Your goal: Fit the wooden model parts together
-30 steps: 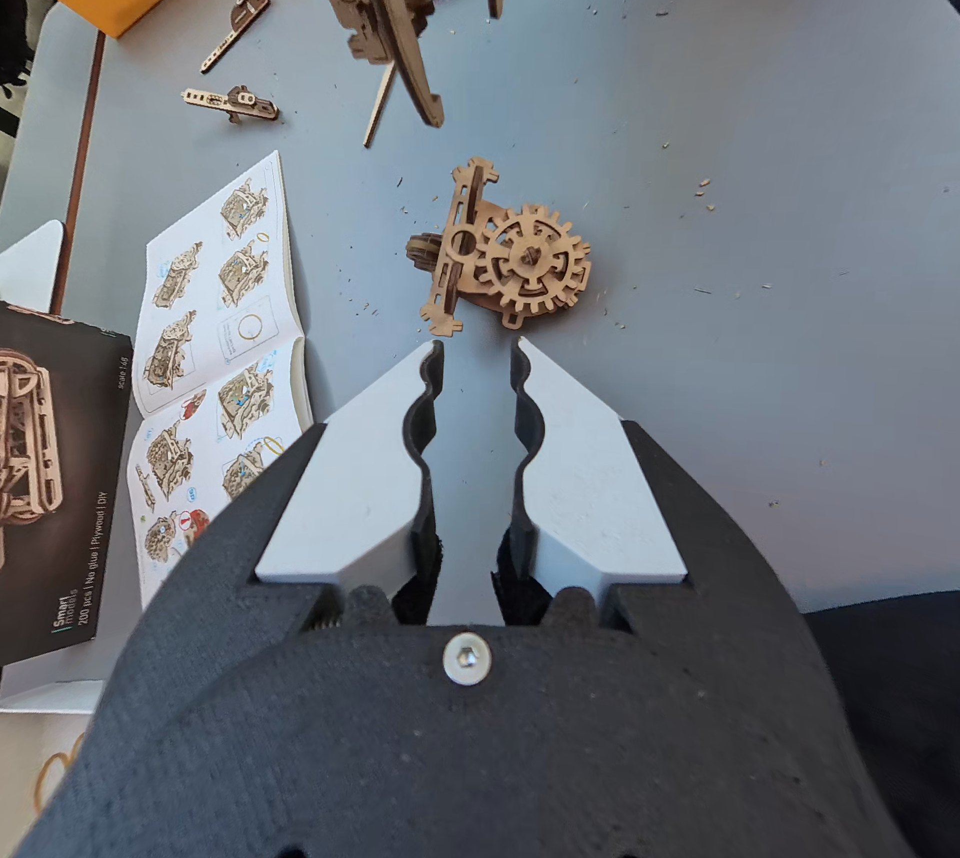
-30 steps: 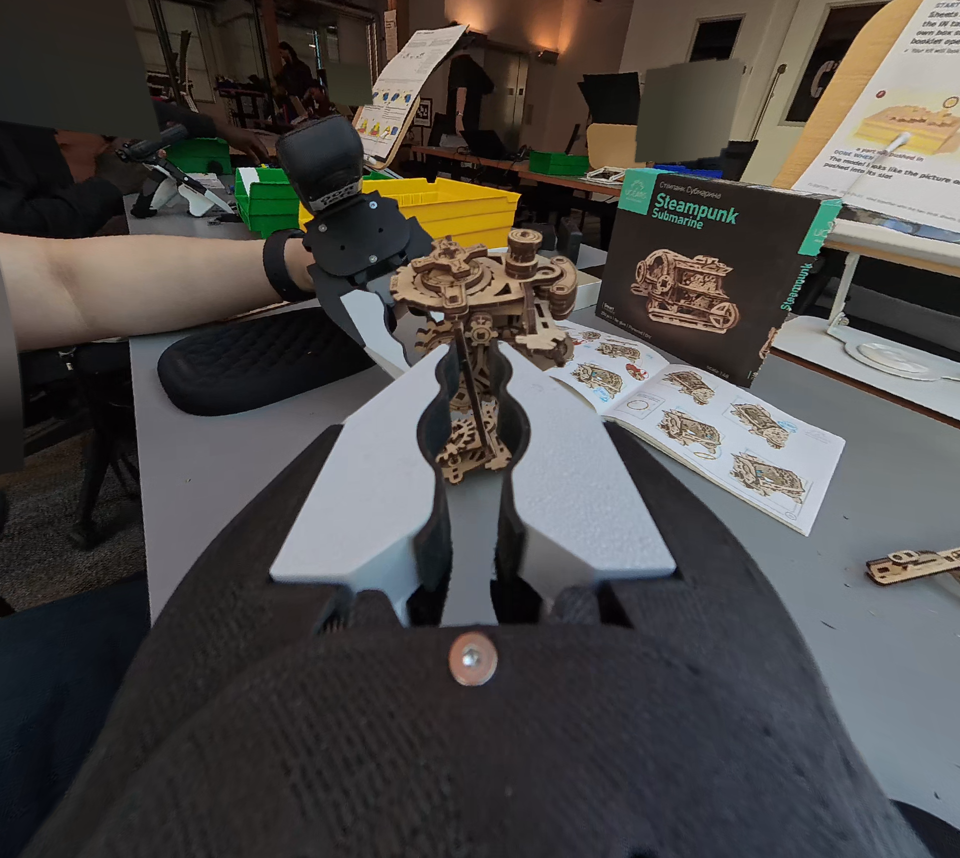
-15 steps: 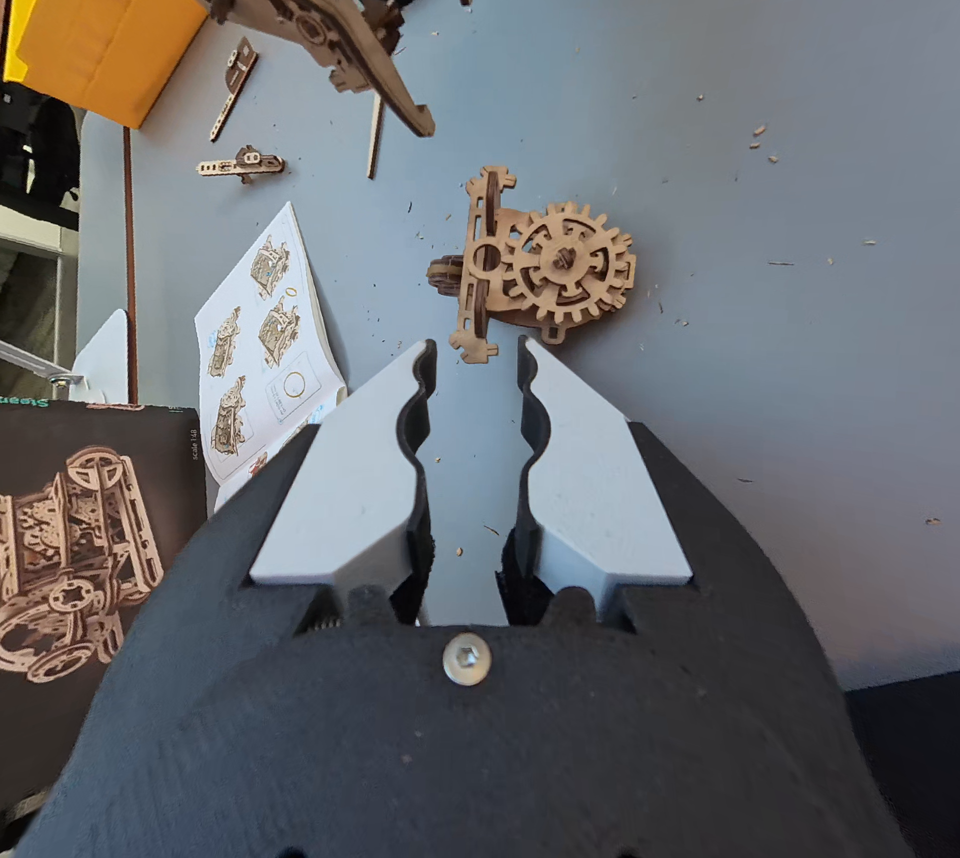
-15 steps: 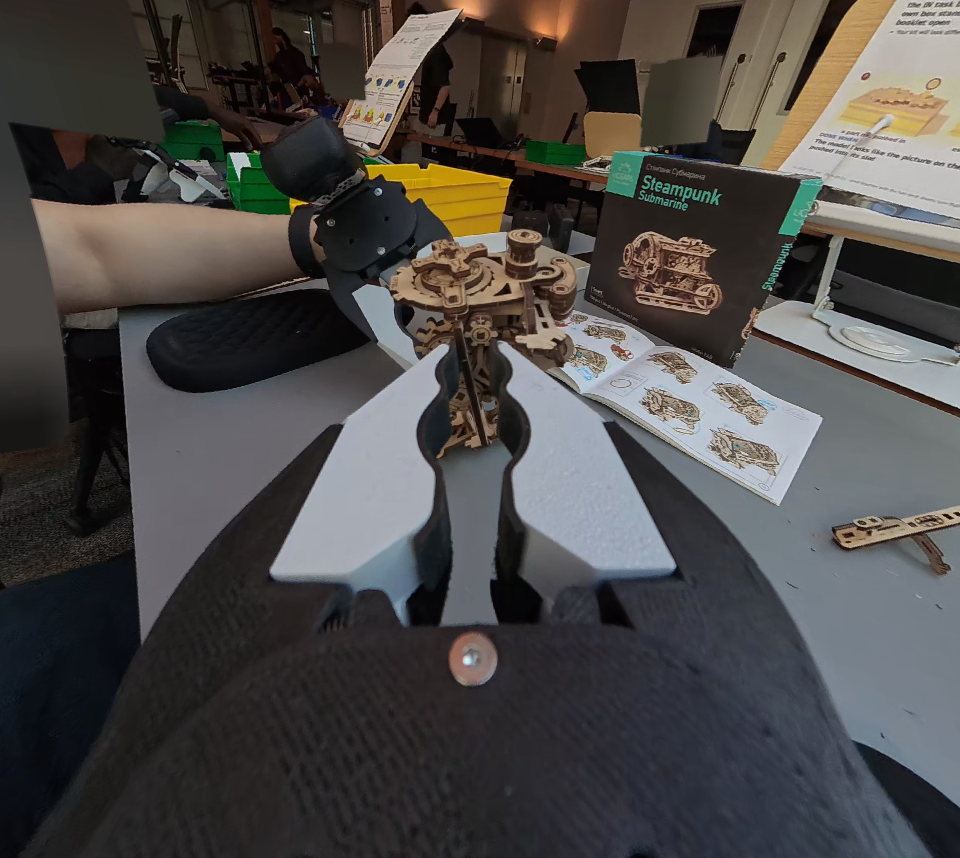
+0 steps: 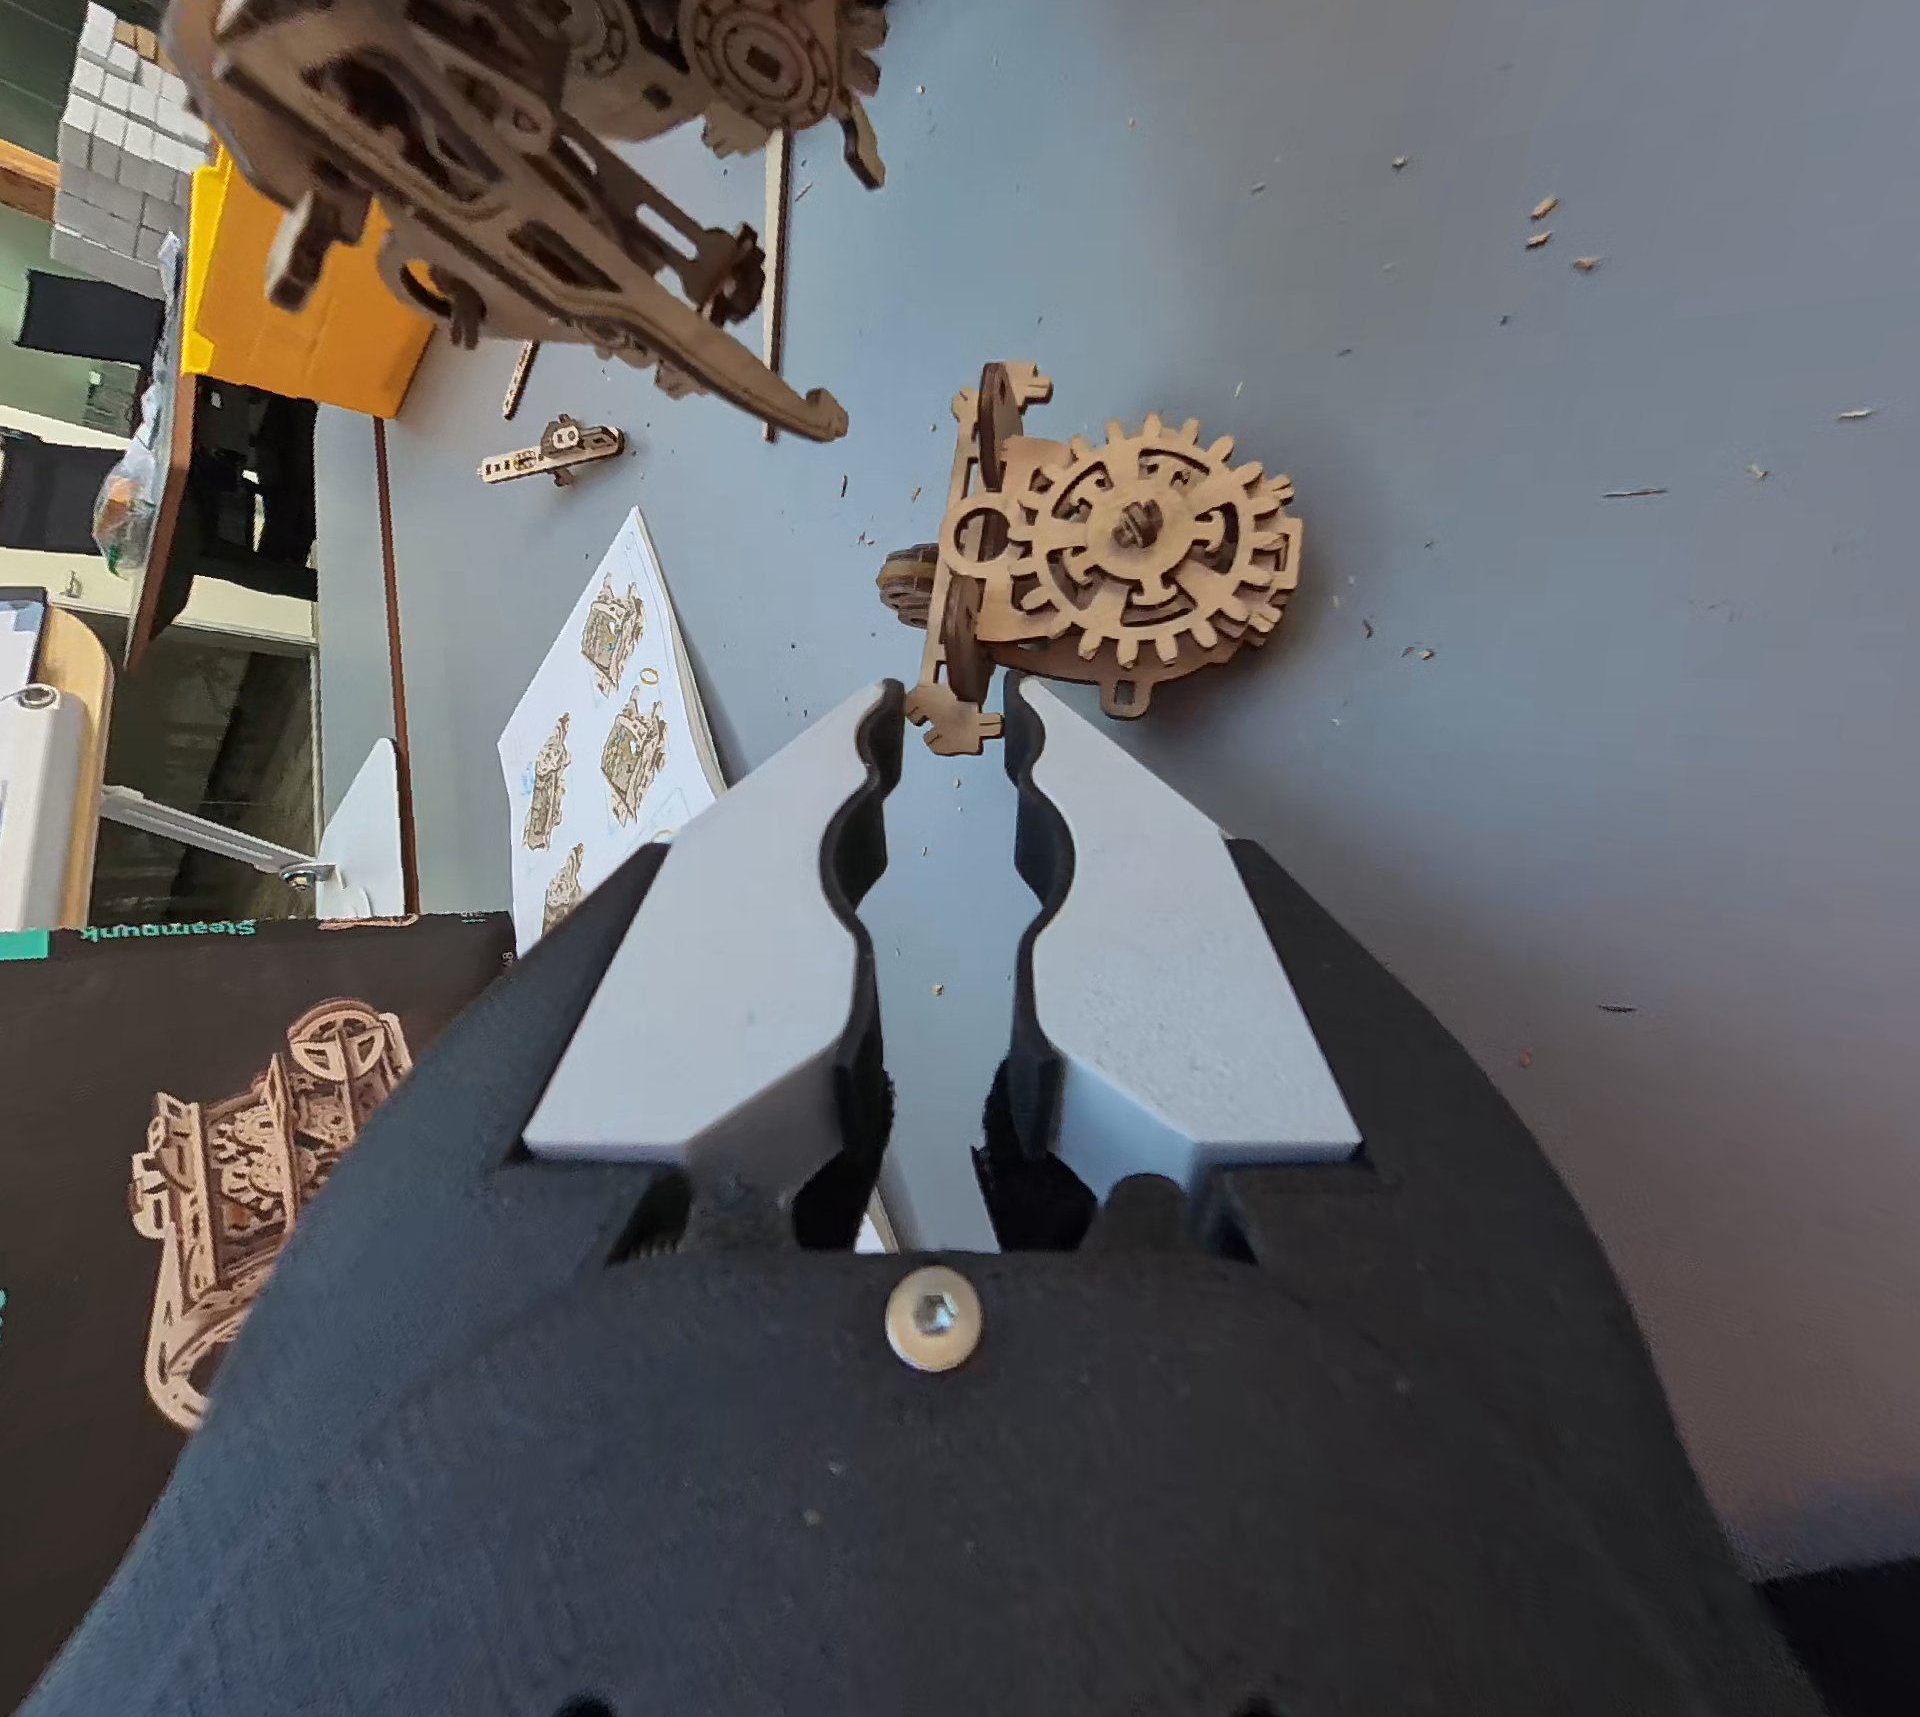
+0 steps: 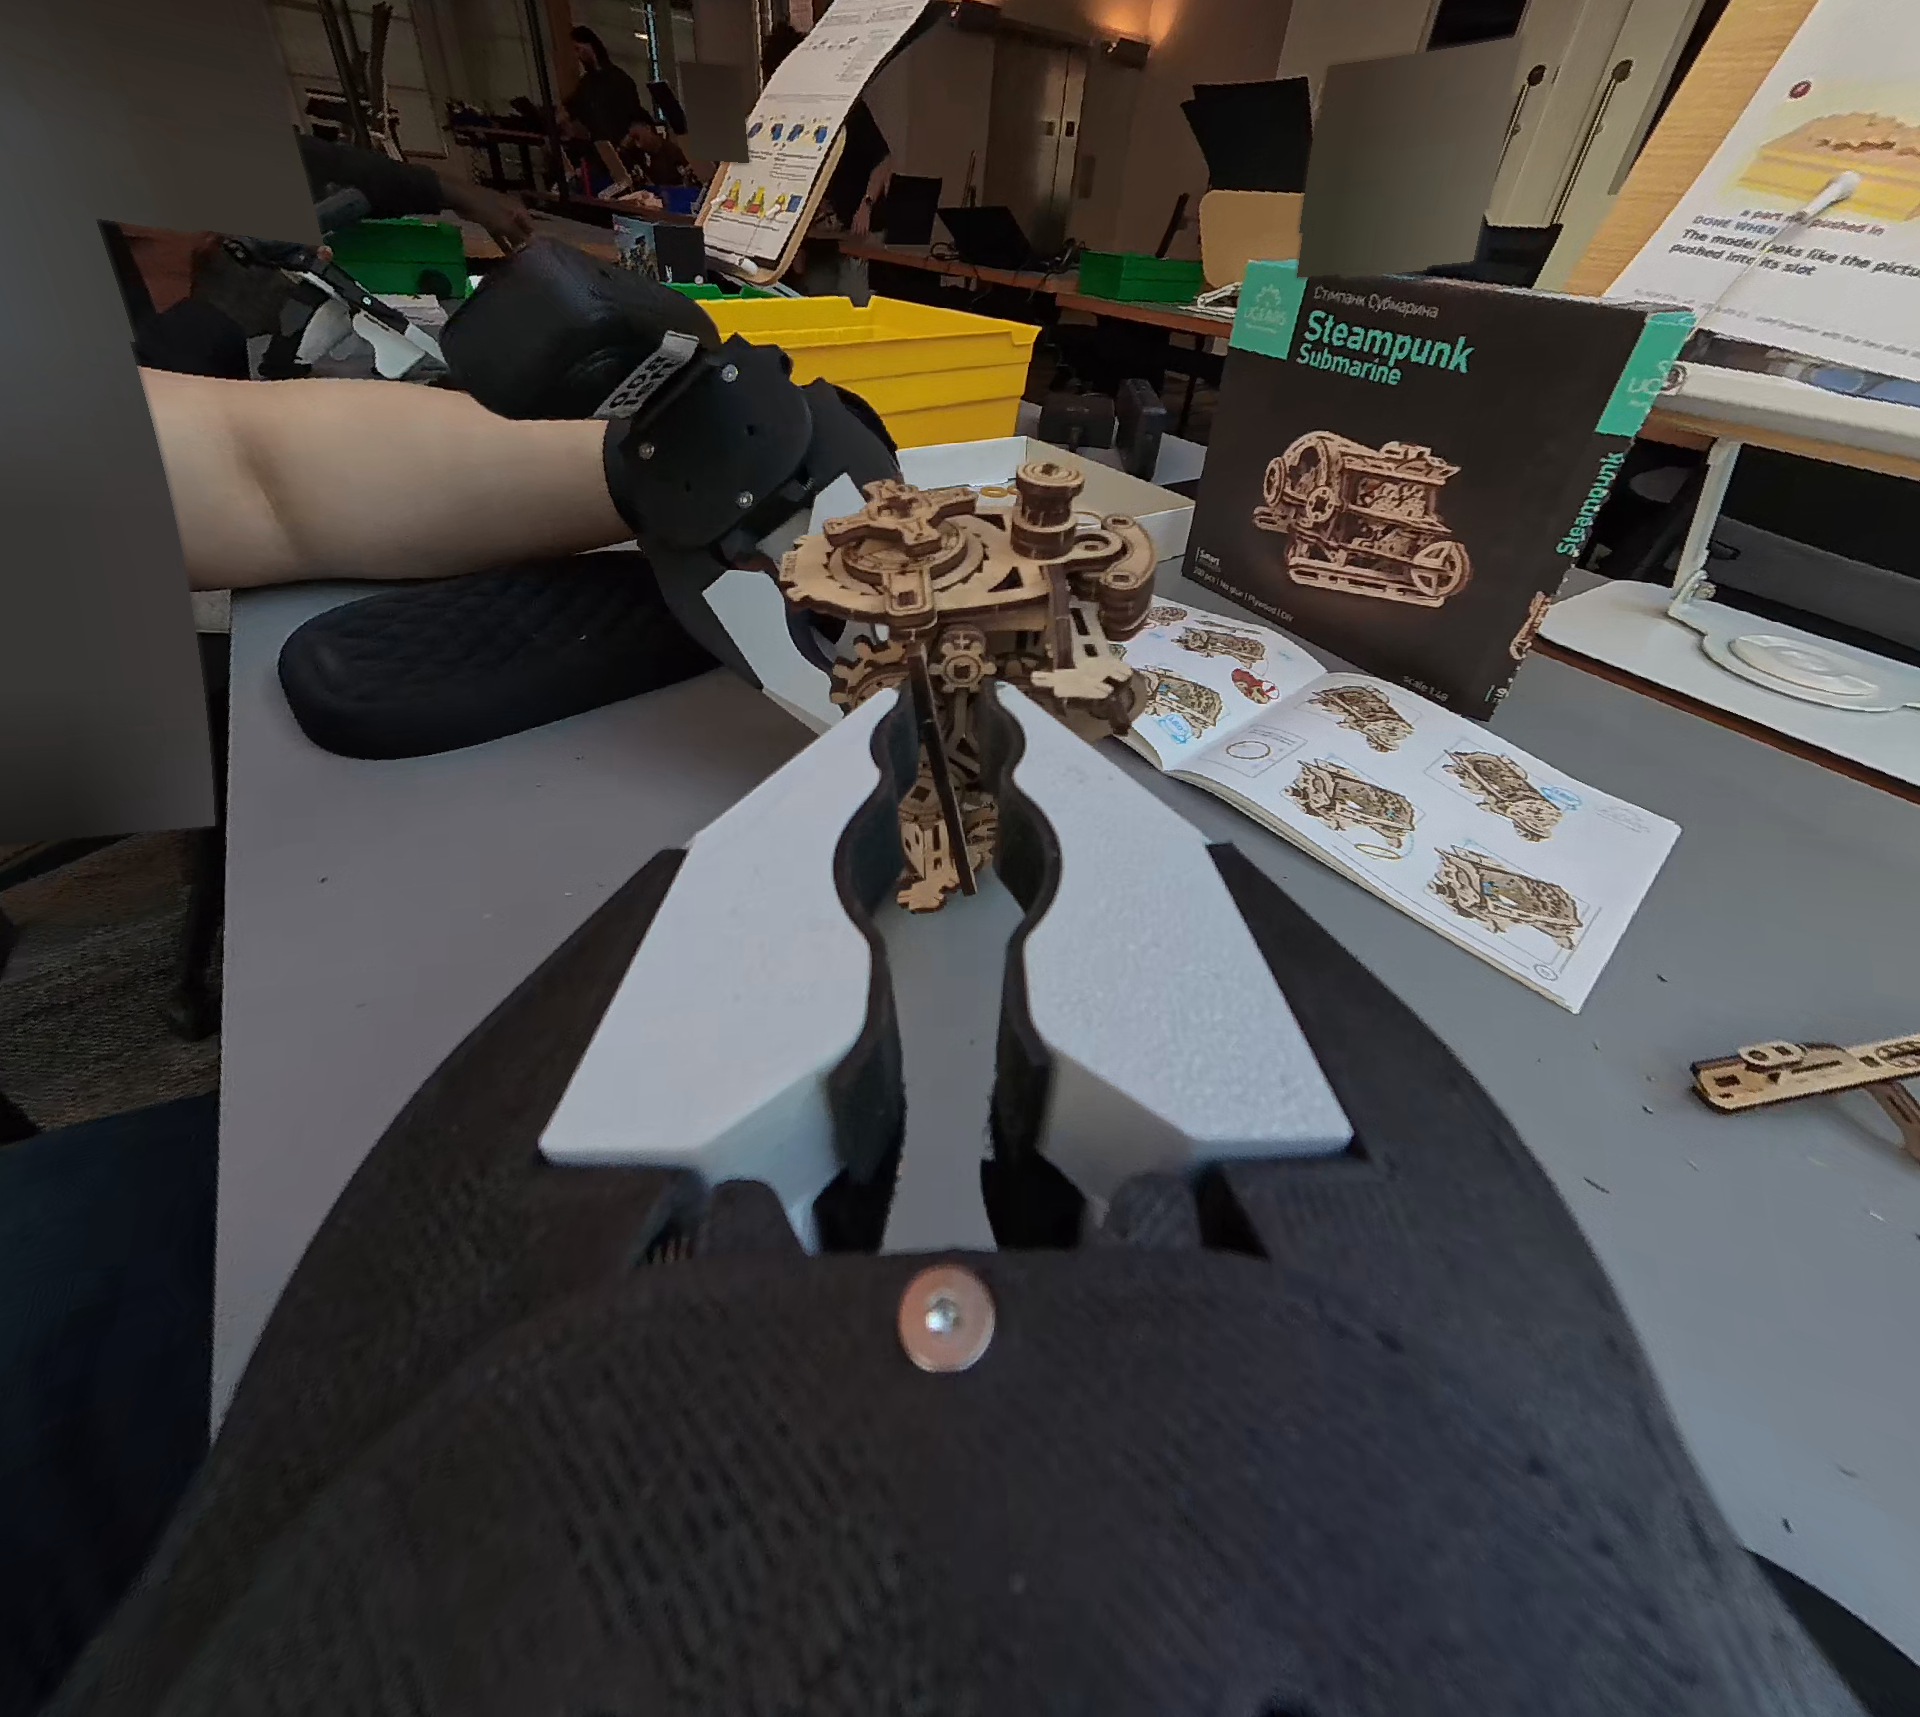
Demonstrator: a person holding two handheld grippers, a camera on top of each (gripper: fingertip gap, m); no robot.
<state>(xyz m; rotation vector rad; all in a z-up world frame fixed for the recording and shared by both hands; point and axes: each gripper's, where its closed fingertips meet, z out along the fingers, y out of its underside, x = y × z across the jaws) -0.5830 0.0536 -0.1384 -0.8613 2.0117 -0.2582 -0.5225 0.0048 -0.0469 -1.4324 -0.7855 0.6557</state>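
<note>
A small wooden gear subassembly (image 5: 1132, 566) lies on the grey table (image 5: 1507, 732). My left gripper (image 5: 951, 703) is open and low over the table, and the subassembly's near tab sits right at the gap between its fingertips. It also shows in the right wrist view (image 6: 727, 514), behind the model. My right gripper (image 6: 945, 717) is shut on a thin lower plate of the large wooden model (image 6: 966, 587) and holds it upright in the air. The model hangs at the upper left of the left wrist view (image 5: 540, 78), above the table.
An open instruction booklet (image 6: 1403, 794) and a black kit box (image 6: 1382, 504) are to the right of the model. A yellow bin (image 6: 894, 358) stands behind, a black padded rest (image 6: 468, 659) at left. Loose wooden pieces (image 5: 551, 454) (image 6: 1808, 1070) lie on the table.
My left gripper has moved forward and tilted, so the gear subassembly's tab now sits at its fingertips. The held model now looms larger and closer in the left wrist view.
</note>
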